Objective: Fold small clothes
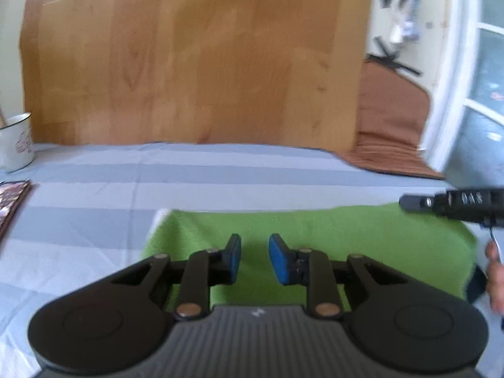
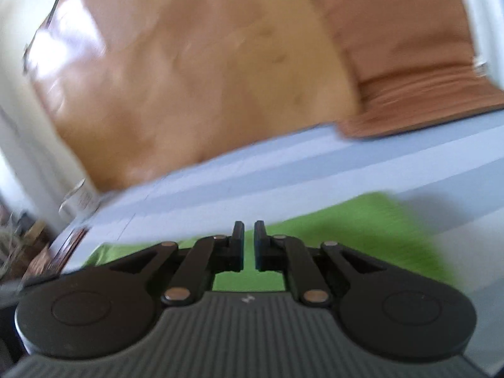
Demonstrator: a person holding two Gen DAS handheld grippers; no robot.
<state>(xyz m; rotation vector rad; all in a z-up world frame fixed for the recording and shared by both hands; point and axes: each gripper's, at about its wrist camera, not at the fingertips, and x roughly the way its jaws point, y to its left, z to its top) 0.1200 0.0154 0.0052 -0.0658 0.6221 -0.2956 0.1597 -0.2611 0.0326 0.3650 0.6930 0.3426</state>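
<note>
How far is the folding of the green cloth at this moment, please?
Done: the green cloth lies flat as a neat rectangle on the striped sheet, so it may already be folded at least once; the blur hides layers. In hand: nothing; the left gripper is open above it, and the right gripper, with a narrow gap, holds nothing. Left: possibly another fold, judging by its wide shape.

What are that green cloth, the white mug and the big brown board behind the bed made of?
The green cloth looks like soft matte terry or fleece, with a fuzzy nap. The white mug seems to be glossy enamelled metal, judging by its thin rolled rim. The big brown board looks like varnished wood: grain shows, with a glare patch in the right wrist view.
</note>
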